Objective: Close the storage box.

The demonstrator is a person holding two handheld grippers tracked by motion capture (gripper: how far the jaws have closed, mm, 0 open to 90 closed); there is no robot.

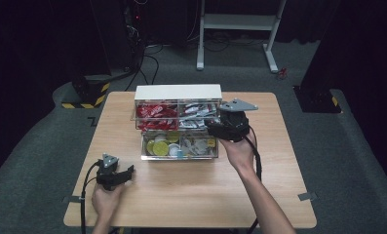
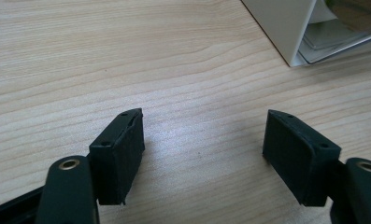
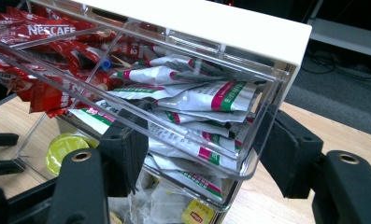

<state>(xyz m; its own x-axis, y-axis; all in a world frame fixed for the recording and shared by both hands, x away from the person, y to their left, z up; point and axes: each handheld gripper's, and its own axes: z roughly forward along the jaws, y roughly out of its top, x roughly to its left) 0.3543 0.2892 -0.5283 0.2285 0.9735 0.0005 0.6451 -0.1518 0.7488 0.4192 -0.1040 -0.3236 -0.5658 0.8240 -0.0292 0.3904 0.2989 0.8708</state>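
room: dark, grey carpet, white frame beyond the far edge.
surface (image 1: 191, 190): pale wood.
organizer (image 1: 177, 92): white-topped clear box at the middle of the far edge.
upper drawer (image 3: 248, 163): clear, pulled out, holding red sachets (image 3: 43, 32) and white sachets (image 3: 206, 98).
right tongs (image 3: 199, 151): jaws straddle the upper drawer's front corner; whether the pads press it, cannot tell.
left tongs (image 2: 202, 144): near the front-left corner, jaws apart over bare wood.

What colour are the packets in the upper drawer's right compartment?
White packets with green and pink-red stripes; the right gripper view shows them best.
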